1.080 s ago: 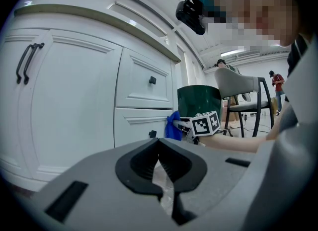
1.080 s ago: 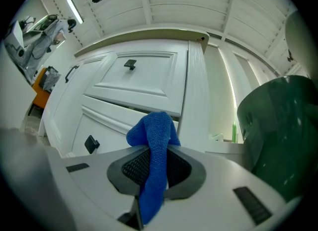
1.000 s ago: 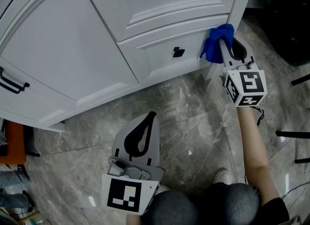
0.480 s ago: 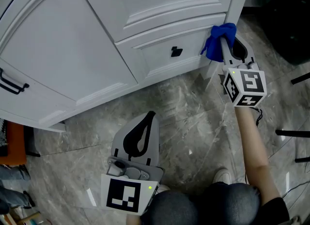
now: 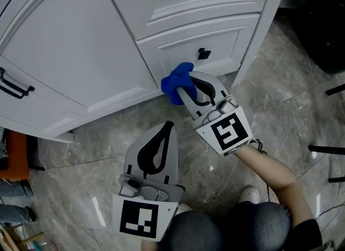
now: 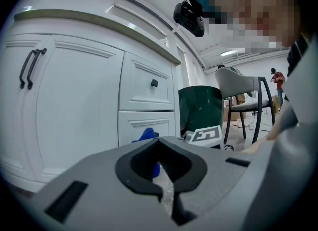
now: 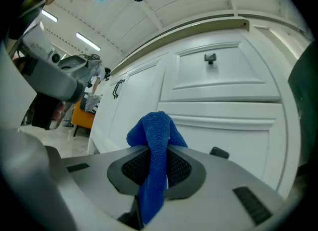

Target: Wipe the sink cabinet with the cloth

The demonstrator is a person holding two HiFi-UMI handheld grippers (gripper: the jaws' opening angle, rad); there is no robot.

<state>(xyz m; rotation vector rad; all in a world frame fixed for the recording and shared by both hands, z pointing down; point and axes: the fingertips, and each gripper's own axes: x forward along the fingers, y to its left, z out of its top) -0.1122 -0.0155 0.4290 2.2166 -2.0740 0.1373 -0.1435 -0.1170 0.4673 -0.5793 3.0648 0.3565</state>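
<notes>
The white sink cabinet (image 5: 81, 55) fills the upper part of the head view, with drawers and doors. My right gripper (image 5: 182, 89) is shut on a blue cloth (image 5: 176, 82), which presses against the bottom rail of the lower drawer (image 5: 210, 47), left of its black knob (image 5: 203, 54). In the right gripper view the blue cloth (image 7: 155, 150) bunches out between the closed jaws in front of the cabinet (image 7: 223, 101). My left gripper (image 5: 164, 132) hangs lower over the floor, shut and empty. The left gripper view shows the cloth (image 6: 147, 134) beyond its closed tips.
A grey marble floor (image 5: 97, 136) lies under both grippers. Black door handles (image 5: 13, 88) sit at the cabinet's left. A dark green bin (image 6: 198, 108) and a chair (image 6: 243, 91) stand right of the cabinet. My shoe (image 5: 249, 195) is at the bottom.
My right gripper has swept the cloth leftward and down, from the cabinet's right corner post to the bottom edge of the lower drawer. The left gripper has stayed put.
</notes>
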